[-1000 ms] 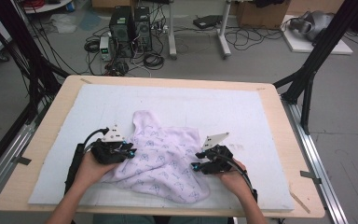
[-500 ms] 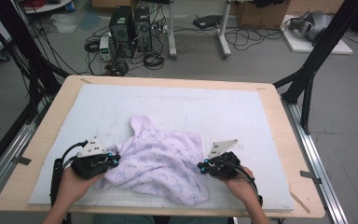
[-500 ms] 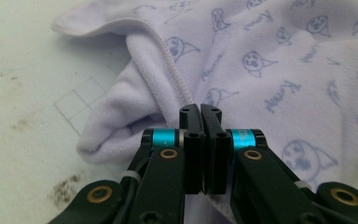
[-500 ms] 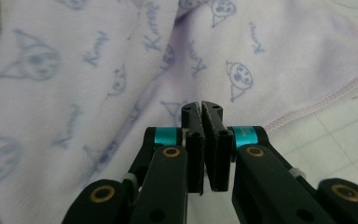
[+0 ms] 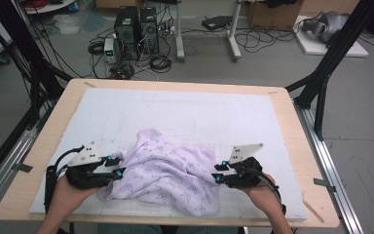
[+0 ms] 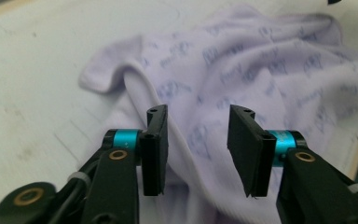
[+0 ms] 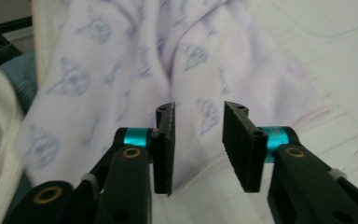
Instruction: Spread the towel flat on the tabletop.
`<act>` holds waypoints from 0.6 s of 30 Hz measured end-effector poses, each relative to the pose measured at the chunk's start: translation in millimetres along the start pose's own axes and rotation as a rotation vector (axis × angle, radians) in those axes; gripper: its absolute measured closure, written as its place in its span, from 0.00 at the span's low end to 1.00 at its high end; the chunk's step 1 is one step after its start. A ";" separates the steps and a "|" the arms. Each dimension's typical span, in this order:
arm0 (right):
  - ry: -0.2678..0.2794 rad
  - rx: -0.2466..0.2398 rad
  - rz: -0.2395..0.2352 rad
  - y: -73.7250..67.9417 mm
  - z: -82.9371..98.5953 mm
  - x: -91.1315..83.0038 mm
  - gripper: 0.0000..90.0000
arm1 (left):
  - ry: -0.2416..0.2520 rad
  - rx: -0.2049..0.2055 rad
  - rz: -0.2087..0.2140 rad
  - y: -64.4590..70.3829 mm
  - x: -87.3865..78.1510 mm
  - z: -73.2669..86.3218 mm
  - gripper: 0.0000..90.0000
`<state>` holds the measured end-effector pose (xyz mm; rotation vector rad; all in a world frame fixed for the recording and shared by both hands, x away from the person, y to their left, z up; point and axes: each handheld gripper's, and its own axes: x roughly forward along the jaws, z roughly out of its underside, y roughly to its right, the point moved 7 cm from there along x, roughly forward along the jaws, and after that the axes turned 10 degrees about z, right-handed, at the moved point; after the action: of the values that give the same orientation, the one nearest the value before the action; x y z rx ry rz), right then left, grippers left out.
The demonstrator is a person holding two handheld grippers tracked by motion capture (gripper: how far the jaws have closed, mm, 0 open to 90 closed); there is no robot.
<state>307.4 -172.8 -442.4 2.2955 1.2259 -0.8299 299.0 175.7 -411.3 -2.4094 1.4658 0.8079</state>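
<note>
1. Two hand-held black grippers flank a crumpled pale lilac cloth printed with small blue motifs [image 5: 168, 175], one at each side edge.
2. Left gripper [image 5: 114, 168] sits at the cloth's left edge; in the left gripper view [image 6: 198, 149] its jaws stand well apart with nothing pinched, a raised fold of the fabric lying between and beneath them.
3. Right gripper [image 5: 216, 173] sits at the cloth's right edge; in the right gripper view [image 7: 198, 147] its jaws are likewise spread, hovering over the hem with no fabric clamped.
4. Each tool is held by a hand entering from the near edge: left hand [image 5: 70, 192], right hand [image 5: 260, 192].
5. Cloth lies bunched on the near half of a white foam mat [image 5: 190, 114], nearly reaching its front edge.
6. Mat covers a light wooden tabletop [image 5: 294, 126].
7. Beyond the table, on a grey floor, stand black computer towers [image 5: 136, 24] among tangled cables.
</note>
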 end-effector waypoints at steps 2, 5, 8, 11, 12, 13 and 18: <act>0.004 0.017 0.001 8.8 -6.9 10.9 0.65 | 0.012 -0.003 0.001 -10.1 7.0 -10.7 0.60; -0.012 0.020 0.023 21.7 -10.4 25.8 0.63 | 0.012 -0.013 0.004 -27.4 22.0 -24.3 0.58; -0.026 0.030 0.046 34.2 -12.0 38.8 0.62 | -0.013 -0.025 -0.001 -45.7 41.5 -35.1 0.55; -0.038 0.044 0.064 44.2 -11.8 49.2 0.62 | -0.024 -0.052 -0.009 -65.6 59.2 -40.1 0.57; -0.047 0.044 0.071 47.4 -11.3 52.1 0.62 | -0.032 -0.063 -0.006 -71.0 64.5 -39.9 0.61; -0.051 0.049 0.081 50.6 -10.8 54.7 0.62 | -0.039 -0.066 0.001 -75.3 69.2 -40.1 0.63; -0.058 0.078 0.098 64.5 -6.3 66.3 0.62 | -0.065 -0.083 -0.020 -94.3 90.7 -34.7 0.70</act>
<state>392.8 -163.4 -477.2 2.3548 1.0643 -0.9165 425.2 137.6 -442.1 -2.4284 1.4079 0.9515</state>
